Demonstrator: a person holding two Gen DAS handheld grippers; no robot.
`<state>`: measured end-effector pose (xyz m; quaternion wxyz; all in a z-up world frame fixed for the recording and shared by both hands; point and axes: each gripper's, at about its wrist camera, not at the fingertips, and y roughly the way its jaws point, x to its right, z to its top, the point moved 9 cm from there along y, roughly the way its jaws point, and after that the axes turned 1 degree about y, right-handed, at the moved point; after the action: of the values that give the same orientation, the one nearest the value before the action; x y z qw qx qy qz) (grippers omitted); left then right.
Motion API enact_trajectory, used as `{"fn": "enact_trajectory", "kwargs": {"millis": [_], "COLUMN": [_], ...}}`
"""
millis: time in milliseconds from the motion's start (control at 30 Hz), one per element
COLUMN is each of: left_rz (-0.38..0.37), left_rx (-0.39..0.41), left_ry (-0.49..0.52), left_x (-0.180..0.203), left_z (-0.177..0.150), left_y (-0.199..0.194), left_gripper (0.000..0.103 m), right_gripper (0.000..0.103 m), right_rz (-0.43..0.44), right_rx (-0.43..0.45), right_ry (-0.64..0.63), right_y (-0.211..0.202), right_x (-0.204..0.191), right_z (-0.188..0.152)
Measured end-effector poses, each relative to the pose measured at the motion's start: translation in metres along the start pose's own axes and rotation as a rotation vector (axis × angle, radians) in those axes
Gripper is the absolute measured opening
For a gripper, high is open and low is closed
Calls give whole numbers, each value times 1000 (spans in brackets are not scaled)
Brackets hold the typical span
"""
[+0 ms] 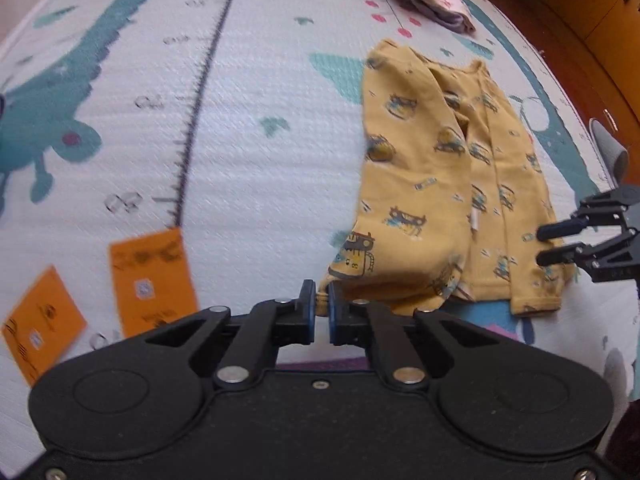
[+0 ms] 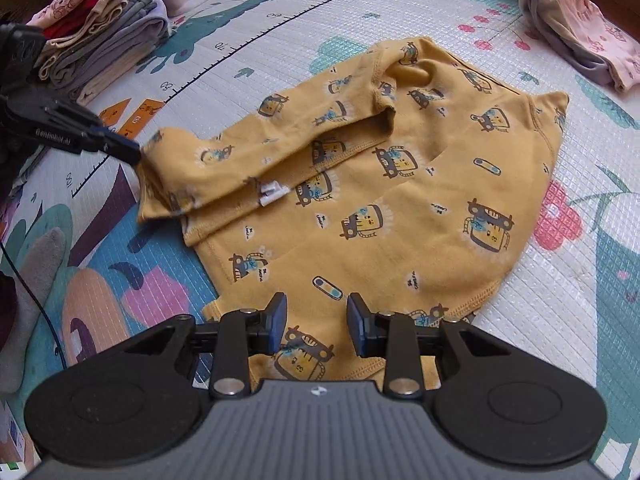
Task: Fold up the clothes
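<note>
The yellow printed shirt [image 2: 360, 184] lies spread on the play mat [image 2: 540, 320], centre of the right wrist view, and the left gripper [image 1: 319, 302] is clenched on the sleeve cuff [image 2: 154, 164], seen at middle left there. The right gripper [image 2: 317, 320] hovers over the hem at the bottom of its frame, jaws parted, nothing between the pads. To my eye this is the sleeve fold: carry the cuff across the body, keep it low and taut so the sleeve lands flat, and pin the hem first so the shirt doesn't drag. Folded stack of clothes [image 2: 100, 40] waits upper left.
</note>
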<state>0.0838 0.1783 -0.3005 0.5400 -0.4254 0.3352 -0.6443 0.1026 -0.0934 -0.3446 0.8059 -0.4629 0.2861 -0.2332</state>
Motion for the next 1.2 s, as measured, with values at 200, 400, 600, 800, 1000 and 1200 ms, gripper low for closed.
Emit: {"fn": "enact_trajectory", "kwargs": {"millis": [200, 400, 600, 800, 1000, 1200], "left_rz": [163, 214, 264, 267, 186, 216], "left_rx": [69, 34, 37, 67, 55, 81], "left_ry": [32, -8, 15, -110, -214, -148], "left_x": [-62, -120, -151, -167, -154, -141], "left_z": [33, 45, 71, 79, 51, 48], "left_y": [-7, -4, 4, 0, 7, 18], "left_gripper": [3, 3, 3, 10, 38, 4], "right_gripper": [36, 37, 39, 42, 45, 46], "right_rz": [0, 10, 15, 12, 19, 16], "right_rx": [-4, -5, -8, -15, -15, -15], "right_ry": [10, 18, 18, 6, 10, 5], "right_y": [1, 2, 5, 6, 7, 8], "right_x": [2, 1, 0, -2, -2, -4], "right_z": [-2, -2, -1, 0, 1, 1]}}
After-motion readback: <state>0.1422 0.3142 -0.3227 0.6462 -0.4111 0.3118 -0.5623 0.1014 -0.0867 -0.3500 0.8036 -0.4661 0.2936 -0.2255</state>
